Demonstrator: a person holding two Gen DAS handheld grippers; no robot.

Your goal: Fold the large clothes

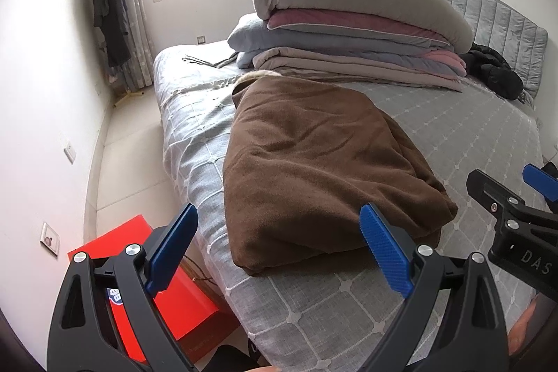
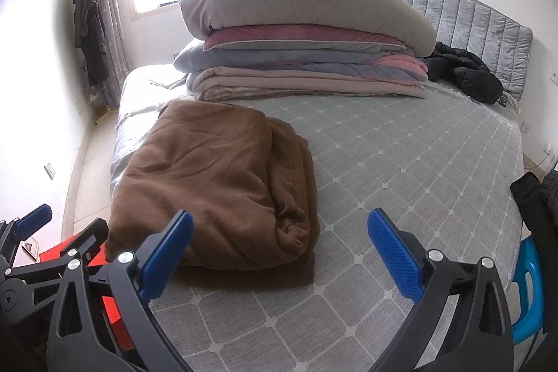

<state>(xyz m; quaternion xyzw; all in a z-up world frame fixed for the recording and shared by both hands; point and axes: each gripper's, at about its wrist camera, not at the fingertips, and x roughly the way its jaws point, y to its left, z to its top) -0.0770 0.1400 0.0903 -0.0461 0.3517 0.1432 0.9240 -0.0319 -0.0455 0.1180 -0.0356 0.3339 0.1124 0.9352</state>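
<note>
A large brown garment (image 1: pixel 314 169) lies folded into a thick rectangle on the grey quilted bed (image 1: pixel 436 135), near the bed's left edge; it also shows in the right wrist view (image 2: pixel 216 183). My left gripper (image 1: pixel 279 250) is open and empty, held just short of the garment's near edge. My right gripper (image 2: pixel 279 253) is open and empty, over the bed to the right of the garment's near corner. The right gripper also shows in the left wrist view (image 1: pixel 516 194), and the left gripper shows in the right wrist view (image 2: pixel 52 232).
A stack of folded quilts (image 2: pixel 303 58) with a grey pillow on top sits at the bed's far side. A black jacket (image 2: pixel 464 72) lies by the headboard. A red box (image 1: pixel 153 278) stands on the floor left of the bed. A blue stool (image 2: pixel 530 295) stands at right.
</note>
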